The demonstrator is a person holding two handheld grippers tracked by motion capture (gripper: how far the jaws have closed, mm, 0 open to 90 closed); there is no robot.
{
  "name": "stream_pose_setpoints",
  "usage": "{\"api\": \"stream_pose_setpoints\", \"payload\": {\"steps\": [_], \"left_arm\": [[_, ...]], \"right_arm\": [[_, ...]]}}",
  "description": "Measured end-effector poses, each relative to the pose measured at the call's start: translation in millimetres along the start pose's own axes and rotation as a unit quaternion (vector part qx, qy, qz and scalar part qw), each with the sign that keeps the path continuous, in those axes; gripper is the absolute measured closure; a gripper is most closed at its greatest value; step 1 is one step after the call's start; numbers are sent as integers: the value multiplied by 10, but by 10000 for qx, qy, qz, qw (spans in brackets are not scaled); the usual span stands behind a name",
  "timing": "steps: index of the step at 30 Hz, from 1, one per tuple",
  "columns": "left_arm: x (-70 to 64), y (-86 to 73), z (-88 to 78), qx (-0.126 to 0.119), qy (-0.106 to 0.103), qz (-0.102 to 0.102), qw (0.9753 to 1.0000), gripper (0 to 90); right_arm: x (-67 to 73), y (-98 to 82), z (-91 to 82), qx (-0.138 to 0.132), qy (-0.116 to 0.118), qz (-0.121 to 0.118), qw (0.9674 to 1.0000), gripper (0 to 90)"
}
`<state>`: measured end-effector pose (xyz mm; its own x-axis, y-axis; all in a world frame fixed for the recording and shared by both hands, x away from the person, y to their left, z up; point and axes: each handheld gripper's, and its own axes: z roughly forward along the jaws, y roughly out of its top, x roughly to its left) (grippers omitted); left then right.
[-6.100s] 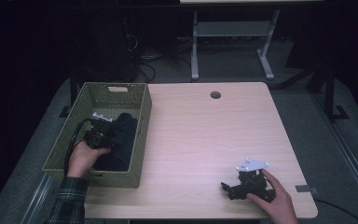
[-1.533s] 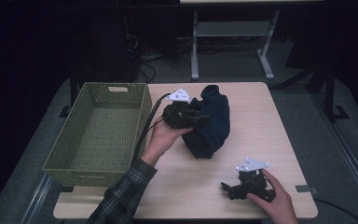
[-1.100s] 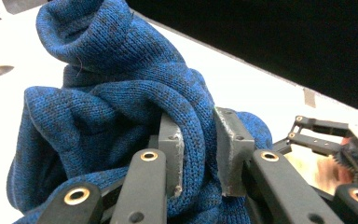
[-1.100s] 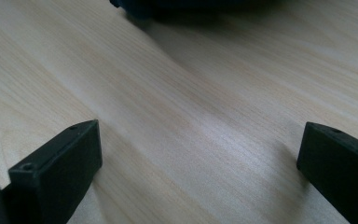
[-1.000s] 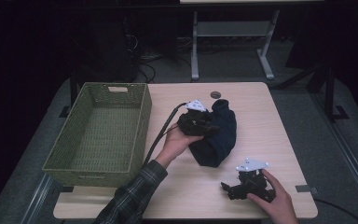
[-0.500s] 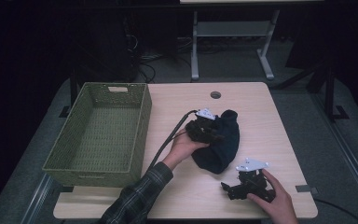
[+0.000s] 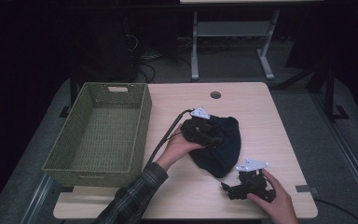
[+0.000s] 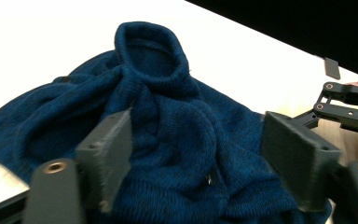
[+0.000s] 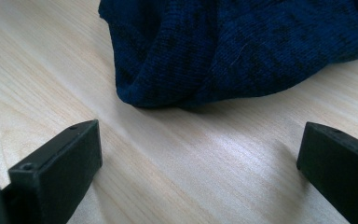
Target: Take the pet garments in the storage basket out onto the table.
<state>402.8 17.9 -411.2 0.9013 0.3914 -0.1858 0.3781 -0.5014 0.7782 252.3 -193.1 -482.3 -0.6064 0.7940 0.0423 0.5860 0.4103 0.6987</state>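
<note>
the dark blue knitted garment (image 7: 220, 147) lay bunched on the table (image 7: 270, 116), right of the green basket (image 7: 98, 128). the left gripper (image 8: 196, 154) hovered at its left edge, its jaws having just been opening, wide apart over the cloth without pressing it. the right gripper (image 9: 198, 154) rested near the garment's near edge, its 2 jaws wide with bare table between them.
</note>
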Motion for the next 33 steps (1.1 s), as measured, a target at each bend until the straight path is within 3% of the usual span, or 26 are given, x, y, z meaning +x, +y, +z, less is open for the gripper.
{"api": "stream_pose_setpoints", "payload": {"steps": [11, 15, 33], "left_arm": [[-127, -170, -237, 15, 393, 22, 9992, 136], [-174, -266, -326, -10, 416, -31, 9991, 130], [-319, -793, -561, 356, 766, -152, 9963, 130]], "right_arm": [[3, 0, -2, 17, 6, 22, 10000, 0], [3, 0, -1, 16, 5, 20, 10000, 0], [1, 0, -1, 11, 1, 7, 10000, 0]]}}
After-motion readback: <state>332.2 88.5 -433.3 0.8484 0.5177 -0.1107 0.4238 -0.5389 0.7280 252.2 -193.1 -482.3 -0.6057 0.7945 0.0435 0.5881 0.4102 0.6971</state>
